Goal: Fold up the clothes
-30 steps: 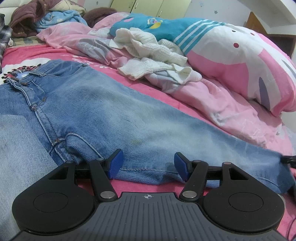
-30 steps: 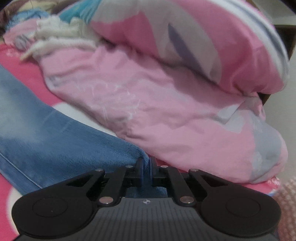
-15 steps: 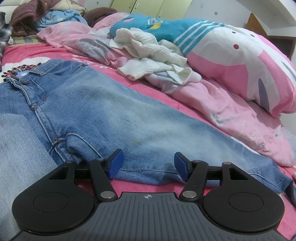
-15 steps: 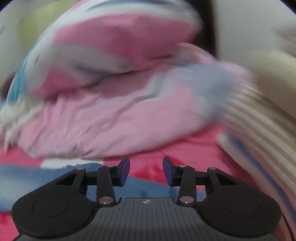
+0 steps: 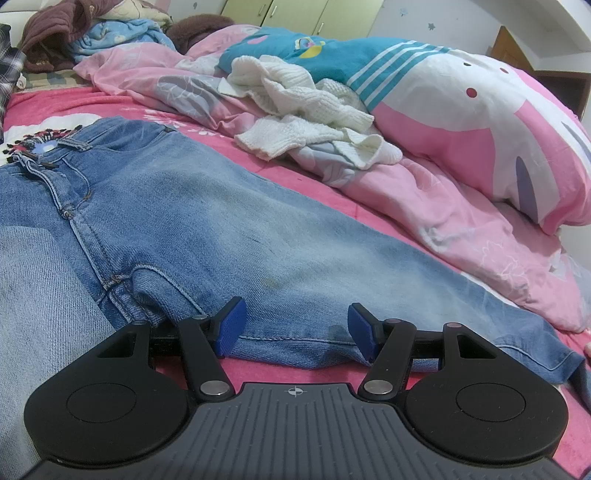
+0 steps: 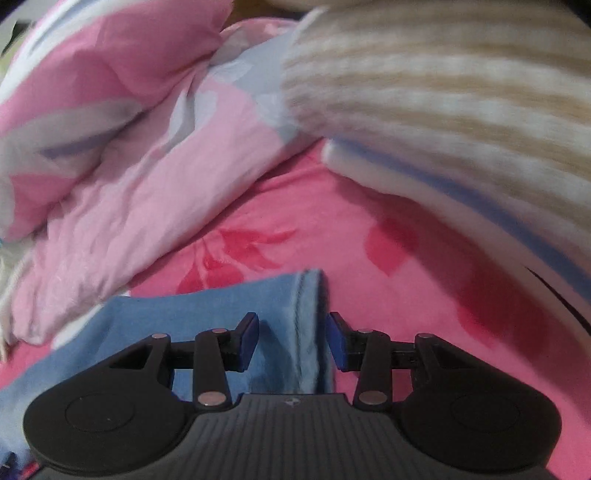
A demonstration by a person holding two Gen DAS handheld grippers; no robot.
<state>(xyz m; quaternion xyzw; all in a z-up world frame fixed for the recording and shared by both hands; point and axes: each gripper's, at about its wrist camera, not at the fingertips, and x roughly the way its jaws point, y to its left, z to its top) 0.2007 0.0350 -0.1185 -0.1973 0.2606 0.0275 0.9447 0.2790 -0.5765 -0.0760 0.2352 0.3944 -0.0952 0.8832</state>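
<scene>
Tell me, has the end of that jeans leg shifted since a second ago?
Yes. In the left wrist view the jeans hem now lies lower, farther from the pink duvet. The right gripper, jaws just opened, straddles it without pinching.

Pink quilt [image 5: 461, 236], cartoon pillow [image 5: 480, 122], cabinet doors [image 5: 295, 14]

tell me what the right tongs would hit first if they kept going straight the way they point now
Most likely the hem end of the jeans leg, which lies between the open right tongs. Past it there is only the pink bedsheet. Depth is hard to judge in this blurred fisheye view.
</scene>
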